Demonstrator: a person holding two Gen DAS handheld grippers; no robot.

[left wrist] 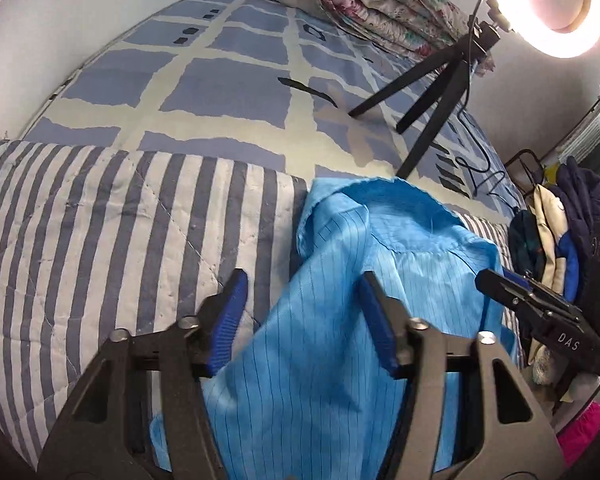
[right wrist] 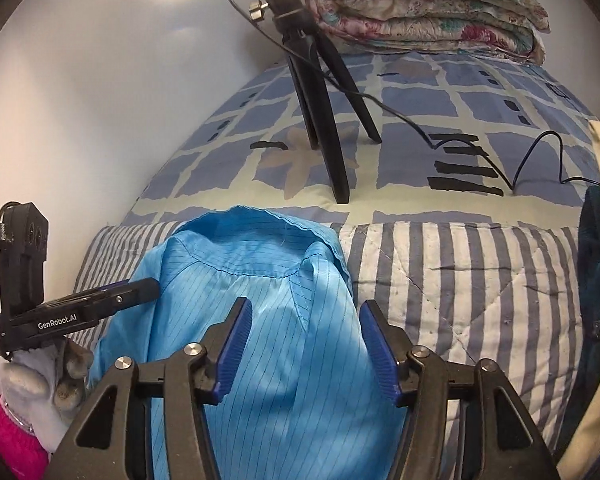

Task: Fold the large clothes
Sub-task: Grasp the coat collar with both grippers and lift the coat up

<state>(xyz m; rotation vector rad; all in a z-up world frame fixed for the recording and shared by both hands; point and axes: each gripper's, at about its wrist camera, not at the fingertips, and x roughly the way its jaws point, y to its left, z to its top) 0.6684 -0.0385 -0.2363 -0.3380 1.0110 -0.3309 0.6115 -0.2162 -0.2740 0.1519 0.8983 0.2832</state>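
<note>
Left gripper (left wrist: 302, 312) wide, level over blue garment (left wrist: 340, 320), right gripper (right wrist: 304, 340) wide, alongside.

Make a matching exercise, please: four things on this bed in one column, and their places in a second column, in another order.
Things:
1. blue garment
2. tripod
3. floral quilt
4. black cable

Places:
A. folded at the far end of the bed
B. standing on the checked sheet
C. lying on the striped quilt
D. trailing over the sheet, right of the tripod

Pairs: 1-C, 2-B, 3-A, 4-D
</note>
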